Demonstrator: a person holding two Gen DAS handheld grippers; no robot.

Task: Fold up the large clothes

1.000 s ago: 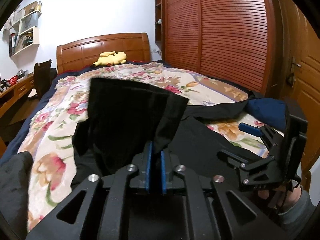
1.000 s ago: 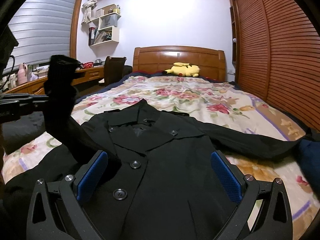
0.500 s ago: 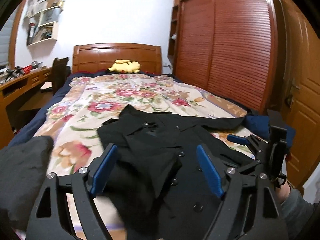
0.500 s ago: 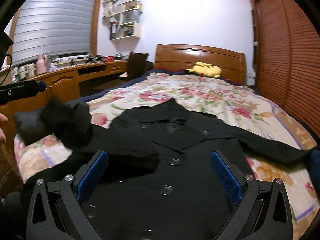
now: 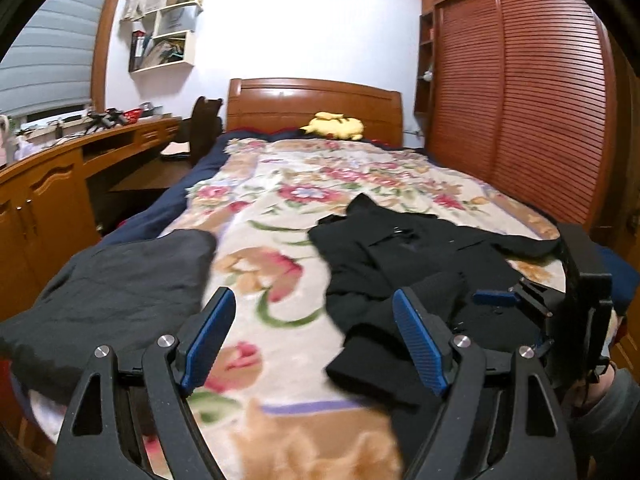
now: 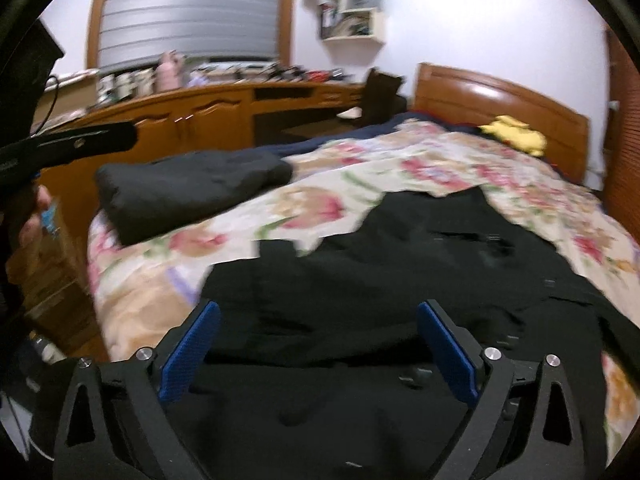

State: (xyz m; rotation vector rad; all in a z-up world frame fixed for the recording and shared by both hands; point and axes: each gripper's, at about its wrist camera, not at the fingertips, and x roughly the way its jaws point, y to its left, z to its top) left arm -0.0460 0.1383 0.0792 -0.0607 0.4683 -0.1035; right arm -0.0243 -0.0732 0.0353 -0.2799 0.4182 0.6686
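Observation:
A black buttoned coat [image 5: 416,256] lies spread on the floral bedspread [image 5: 280,208], with one sleeve [image 5: 384,344] folded in over its front. My left gripper [image 5: 314,336] is open above the bedspread just left of the coat, and nothing is between its blue pads [image 5: 208,332]. My right gripper [image 6: 318,344] hovers low over the coat [image 6: 400,272]. Its jaws are closing slightly but still stand wide, with the cloth below them and not pinched. The coat's near hem is hidden under the gripper.
A folded dark grey garment [image 5: 120,280] lies at the bed's left edge [image 6: 188,188]. A yellow plush toy [image 5: 336,126] sits by the wooden headboard [image 5: 312,100]. A desk [image 5: 60,168] runs along the left, a slatted wardrobe [image 5: 520,100] along the right.
My left gripper opened and let go of the black sleeve, which now lies across the coat. Both grippers have swung to the left.

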